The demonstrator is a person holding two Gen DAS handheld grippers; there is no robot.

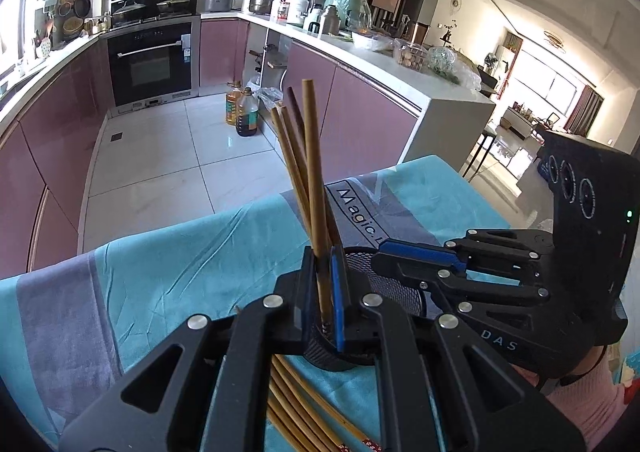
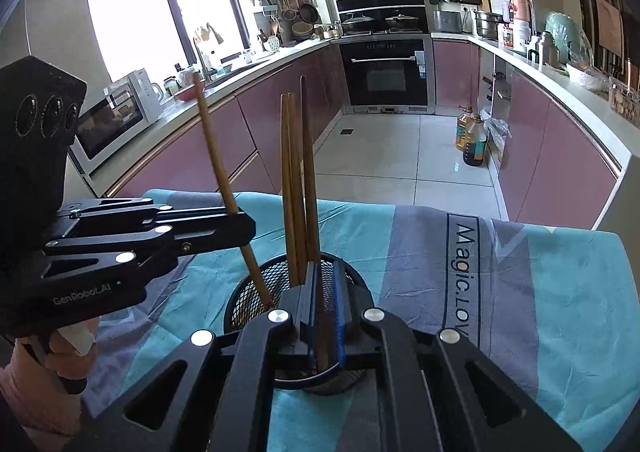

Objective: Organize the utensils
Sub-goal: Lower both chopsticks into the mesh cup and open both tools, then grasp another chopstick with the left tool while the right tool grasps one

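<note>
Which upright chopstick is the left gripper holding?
The light one leaning apart, left of the three clustered in the mesh holder; the left gripper is shut on it.

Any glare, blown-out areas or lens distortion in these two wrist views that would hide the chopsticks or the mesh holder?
Left wrist: strong fisheye bending, bright windows at far right, yet the chopstick in the left gripper reads sharp.
Right wrist: the kitchen window is blown out white, but the mesh holder and right gripper stay evenly lit.
</note>
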